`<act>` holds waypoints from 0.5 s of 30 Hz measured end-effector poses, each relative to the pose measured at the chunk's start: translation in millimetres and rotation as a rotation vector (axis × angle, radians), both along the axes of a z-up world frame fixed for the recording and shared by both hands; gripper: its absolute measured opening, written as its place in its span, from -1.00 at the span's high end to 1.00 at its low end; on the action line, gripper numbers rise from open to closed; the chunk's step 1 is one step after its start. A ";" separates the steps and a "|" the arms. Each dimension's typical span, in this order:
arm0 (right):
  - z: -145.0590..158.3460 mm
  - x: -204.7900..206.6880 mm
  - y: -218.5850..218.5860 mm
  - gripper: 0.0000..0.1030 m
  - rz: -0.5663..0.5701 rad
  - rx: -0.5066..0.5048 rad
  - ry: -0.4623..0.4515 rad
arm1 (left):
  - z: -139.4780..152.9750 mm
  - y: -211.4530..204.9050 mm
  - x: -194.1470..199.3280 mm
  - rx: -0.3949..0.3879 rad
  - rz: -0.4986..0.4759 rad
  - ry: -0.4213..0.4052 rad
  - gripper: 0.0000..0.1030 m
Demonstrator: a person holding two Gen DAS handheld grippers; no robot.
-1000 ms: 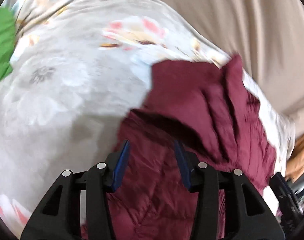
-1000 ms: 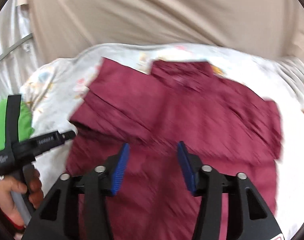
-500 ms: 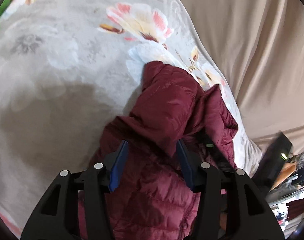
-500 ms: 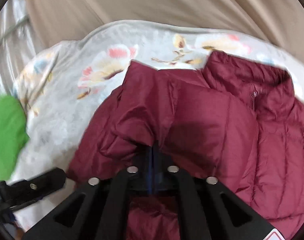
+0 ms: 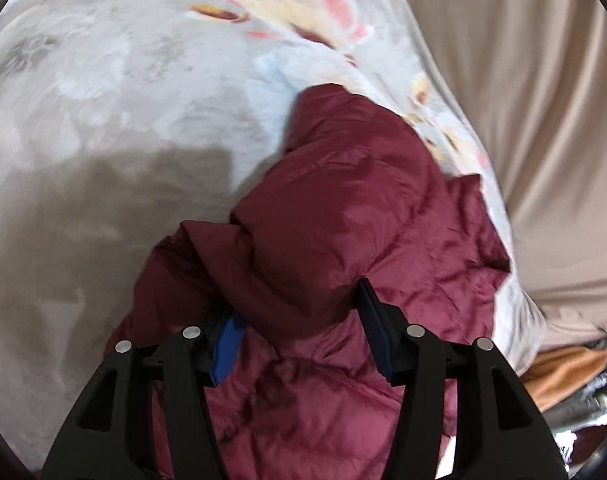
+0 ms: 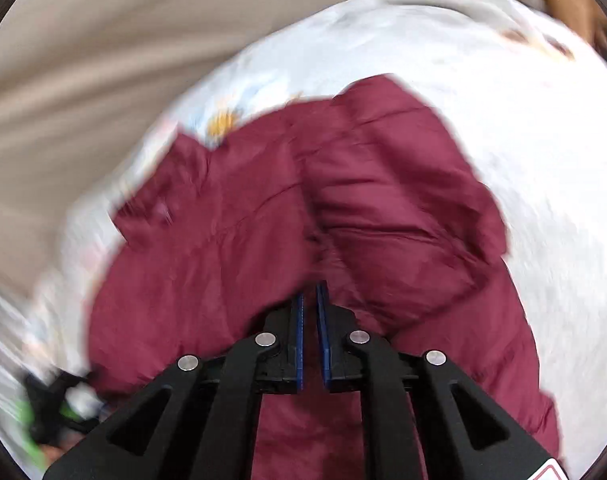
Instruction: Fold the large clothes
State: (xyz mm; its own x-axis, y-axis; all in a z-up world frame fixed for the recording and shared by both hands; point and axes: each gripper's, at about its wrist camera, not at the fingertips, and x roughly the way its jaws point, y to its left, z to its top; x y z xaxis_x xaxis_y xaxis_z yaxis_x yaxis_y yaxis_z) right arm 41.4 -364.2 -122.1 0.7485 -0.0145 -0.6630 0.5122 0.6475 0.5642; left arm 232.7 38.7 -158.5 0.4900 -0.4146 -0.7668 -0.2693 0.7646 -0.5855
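A maroon puffer jacket (image 5: 343,216) lies bunched on a floral bedspread (image 5: 123,80). My left gripper (image 5: 299,320) is open, its blue-padded fingers spread, with a thick fold of the jacket lying between them. In the right wrist view the same jacket (image 6: 263,220) fills the middle. My right gripper (image 6: 311,300) is shut on a fold of the jacket, the two pads almost touching. That view is blurred by motion.
A beige curtain (image 5: 523,100) hangs behind the bed, and it also shows in the right wrist view (image 6: 83,60). Brown and cluttered things (image 5: 571,368) sit past the bed's right edge. The bedspread (image 6: 543,140) lies bare to the jacket's right.
My right gripper closed on the jacket half a second ago and has since swung, turning the view. My left gripper has moved in, and the jacket fold now lies between its open fingers.
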 end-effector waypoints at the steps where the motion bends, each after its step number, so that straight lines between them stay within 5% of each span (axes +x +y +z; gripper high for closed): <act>1: 3.8 -6.5 -1.2 0.31 -0.009 -0.001 -0.027 | 0.0 1.4 -1.0 0.019 0.017 -0.011 -0.01; 3: 7.6 -8.4 -1.6 -0.07 -0.018 0.002 -0.057 | -0.3 3.6 -1.1 0.045 0.041 -0.025 -0.01; 7: 4.3 15.0 -11.4 -0.07 0.011 0.023 -0.042 | -0.6 6.5 0.5 0.065 0.069 -0.020 0.05; 10: -6.9 31.4 -10.3 -0.08 0.043 0.038 -0.007 | 2.7 3.8 2.3 0.126 0.068 -0.044 0.33; 11: -13.8 42.3 -10.7 0.11 0.067 0.047 0.040 | 2.4 2.9 3.1 0.141 0.067 -0.046 0.46; 12: -18.9 53.7 -5.6 0.91 0.114 0.055 0.071 | 0.7 2.1 5.6 0.158 0.062 -0.044 0.59; 13: -13.6 62.0 2.8 0.92 0.158 0.034 0.083 | 0.3 3.2 6.1 0.167 0.058 -0.040 0.66; 15: 17.6 47.7 14.3 0.93 0.185 -0.033 -0.060 | 7.2 7.7 2.4 0.173 0.065 -0.068 0.85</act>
